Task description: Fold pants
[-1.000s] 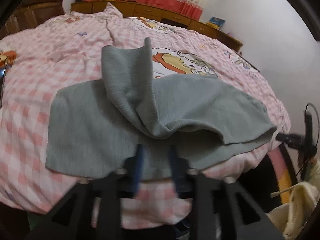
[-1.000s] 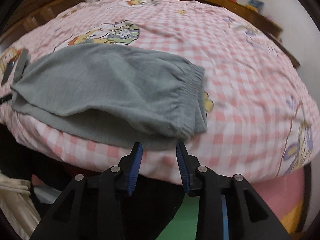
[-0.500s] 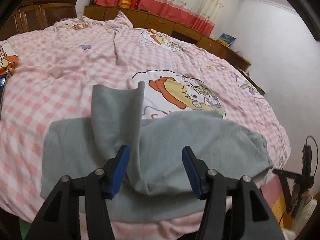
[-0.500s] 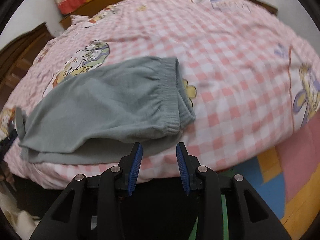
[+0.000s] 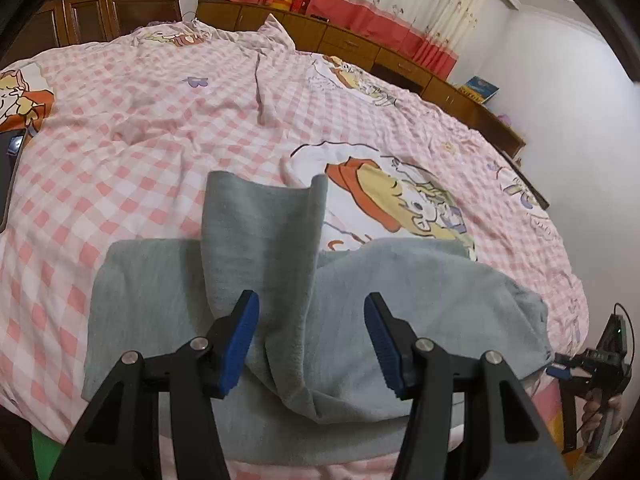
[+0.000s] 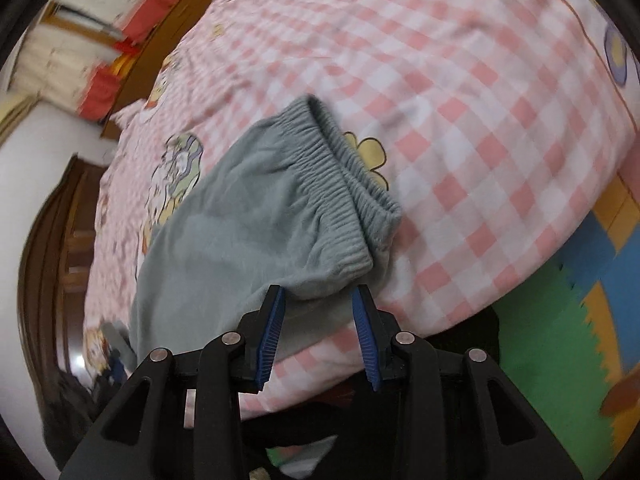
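Soft grey knit pants (image 5: 400, 288) are laid across the near edge of a pink-and-white checked bedspread (image 5: 140, 120), one leg flopped up over the rest. Left gripper (image 5: 312, 340) is held above the cloth, jaws spread, nothing pinched. Fabric is judged light, limp, non-slip; best taken at hem or the gathered elastic waistband (image 6: 340, 184). Right gripper (image 6: 318, 336) is held w/ jaws part-spread just beside the waistband corner, nothing gripped.
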{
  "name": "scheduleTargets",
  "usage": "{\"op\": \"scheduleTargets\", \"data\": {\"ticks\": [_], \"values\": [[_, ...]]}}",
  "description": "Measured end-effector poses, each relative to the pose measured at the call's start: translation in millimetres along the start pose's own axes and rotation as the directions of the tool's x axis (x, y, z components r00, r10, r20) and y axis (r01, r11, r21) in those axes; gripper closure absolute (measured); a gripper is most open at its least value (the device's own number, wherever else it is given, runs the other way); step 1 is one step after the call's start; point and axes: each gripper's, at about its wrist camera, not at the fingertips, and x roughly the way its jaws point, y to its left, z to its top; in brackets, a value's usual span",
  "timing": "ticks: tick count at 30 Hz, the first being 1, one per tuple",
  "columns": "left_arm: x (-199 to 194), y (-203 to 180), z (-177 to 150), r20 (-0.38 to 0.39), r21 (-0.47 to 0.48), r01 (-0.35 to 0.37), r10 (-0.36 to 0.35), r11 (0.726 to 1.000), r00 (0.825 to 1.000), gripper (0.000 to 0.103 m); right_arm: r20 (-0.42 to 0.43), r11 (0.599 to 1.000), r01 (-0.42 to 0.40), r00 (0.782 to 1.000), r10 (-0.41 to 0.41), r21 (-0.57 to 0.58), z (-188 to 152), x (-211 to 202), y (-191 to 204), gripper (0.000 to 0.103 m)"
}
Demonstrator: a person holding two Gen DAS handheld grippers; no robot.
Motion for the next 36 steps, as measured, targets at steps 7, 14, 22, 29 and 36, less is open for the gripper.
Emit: {"op": "scheduleTargets", "data": {"ticks": [7,14,22,29,36], "values": [[13,4,-3,-0.016,-0.001,-0.083,0.083,0.997,0.996,0.045,-0.003,0.999,0.048,0.999,-0.048,-0.013,4,11,12,0.067],[12,10,-2,-0.018,0.012,-0.076,0.076,0.997,0.997,0.098,0.015,0.999,0.039,0.999,-0.039,-0.001,6,-1,14,0.067],[-6,20,-16,0.01,0.028,-0.103,0.103,0.994,0.995,0.098,0.036,0.998,0.043,0.998,-0.045,0.043,7,-6,12,0.052],[-2,39,-21,-0.01,-0.028,-0.083,0.083,0.996,0.997,0.098,0.027,0.995,0.087,0.996,-0.088,0.045,14,4,19,0.049],[-25,38,4,0.055,-0.021,-0.051,0.052,0.999,0.997,0.1,0.087,0.986,0.14,0.987,-0.132,-0.091,45,-10,60,0.093]]}}
